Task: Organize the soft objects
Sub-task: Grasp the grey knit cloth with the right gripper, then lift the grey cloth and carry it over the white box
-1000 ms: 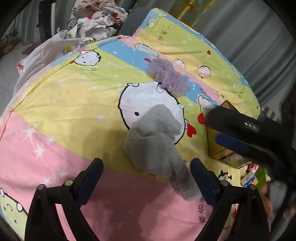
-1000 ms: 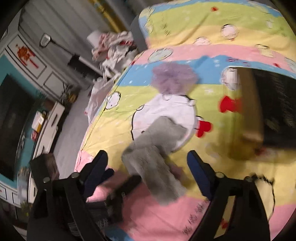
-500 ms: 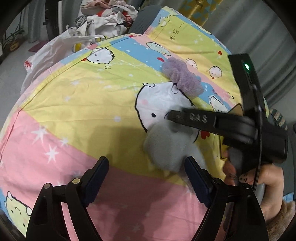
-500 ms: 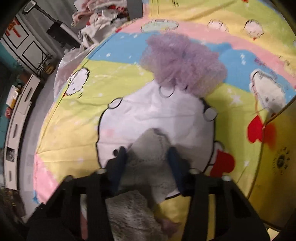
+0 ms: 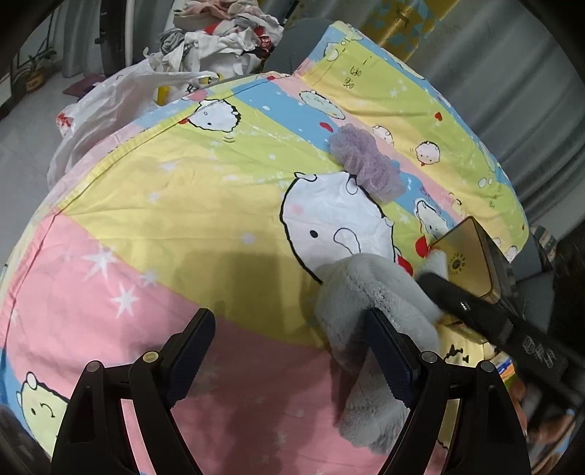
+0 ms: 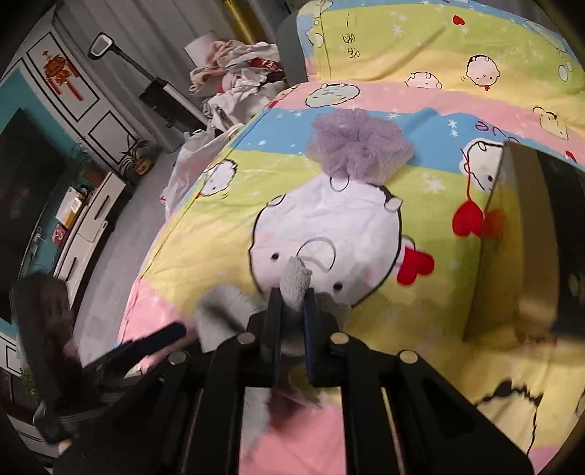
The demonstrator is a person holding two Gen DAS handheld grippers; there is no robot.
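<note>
Since half a second ago your right gripper (image 6: 292,303) has closed fully on the grey cloth (image 5: 369,292) and drawn it toward the gold box (image 5: 468,263); the cloth is now sitting off the white cartoon face and nearer the box.

Surface: you are working over a bed sheet (image 5: 182,204) banded in pink, yellow and blue with cartoon prints. A purple puff (image 5: 365,164) is lying on the blue and yellow bands, well apart from the cloth. The box is standing near the sheet's right edge. Beyond the bed, a white plastic bag (image 5: 109,102) and a heap of clothes (image 5: 226,29) are lying by the far side. The right view is showing a white cabinet (image 6: 87,226) and a potted plant (image 6: 137,157) against a teal wall.

Fingers: your right fingers (image 6: 272,318) are pinching a tuft of the cloth, pressed close with only fabric between them. Your left gripper (image 5: 289,350) is hanging with fingers spread wide; its right finger (image 5: 384,347) is touching the cloth's side, the other gripping nothing.
</note>
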